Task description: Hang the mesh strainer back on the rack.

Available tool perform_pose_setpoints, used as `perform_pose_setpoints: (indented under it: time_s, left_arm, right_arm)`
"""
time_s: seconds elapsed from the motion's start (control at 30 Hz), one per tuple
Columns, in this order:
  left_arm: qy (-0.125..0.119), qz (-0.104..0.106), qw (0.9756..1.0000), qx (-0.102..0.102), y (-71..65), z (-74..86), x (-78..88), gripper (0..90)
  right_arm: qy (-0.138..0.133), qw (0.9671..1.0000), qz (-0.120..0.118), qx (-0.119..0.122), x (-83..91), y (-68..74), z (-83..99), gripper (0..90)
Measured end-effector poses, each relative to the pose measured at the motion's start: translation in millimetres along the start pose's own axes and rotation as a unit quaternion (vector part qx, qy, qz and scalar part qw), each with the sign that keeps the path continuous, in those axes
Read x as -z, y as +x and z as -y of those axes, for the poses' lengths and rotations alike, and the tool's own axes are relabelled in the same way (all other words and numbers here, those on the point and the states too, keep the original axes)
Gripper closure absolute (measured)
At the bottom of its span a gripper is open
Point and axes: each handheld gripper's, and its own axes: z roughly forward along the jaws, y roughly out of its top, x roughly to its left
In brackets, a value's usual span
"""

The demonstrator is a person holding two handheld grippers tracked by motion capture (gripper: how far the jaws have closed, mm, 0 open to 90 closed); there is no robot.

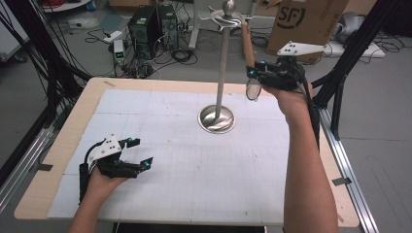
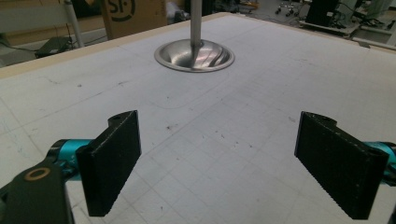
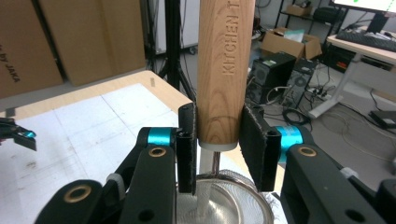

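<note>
Right tongs raised, clamping strainer handle.

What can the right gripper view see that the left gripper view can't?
Right gripper view: the right hand-held gripper shut on a strainer's wooden handle, with the mesh bowl below.
Left gripper view: the left hand-held gripper open over the bare mat, and the metal stand's round base.
Both: the white mat and cardboard boxes.

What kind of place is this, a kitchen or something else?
Probably a lab or workshop, not a kitchen: desktop computers and loose cables sit on the floor, cardboard boxes stand behind the table.
</note>
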Motion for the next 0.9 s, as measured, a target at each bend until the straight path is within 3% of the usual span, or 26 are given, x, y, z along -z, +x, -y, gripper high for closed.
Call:
perform_pose_setpoints:
  time_s: [0.47, 0.9]
  left_arm:
    - [-0.004, 0.000, 1.0000, 0.000, 0.3, -0.4, 1.1, 15.0]
    - [-0.006, 0.001, 1.0000, 0.001, 1.0, -0.6, 2.1, 15.1]
  right_arm:
    - [0.028, 0.9993, 0.026, -0.004, -19.9, 7.4, -4.9, 68.2]
    - [0.032, 0.9988, 0.036, -0.005, -27.3, 8.6, -5.8, 67.8]
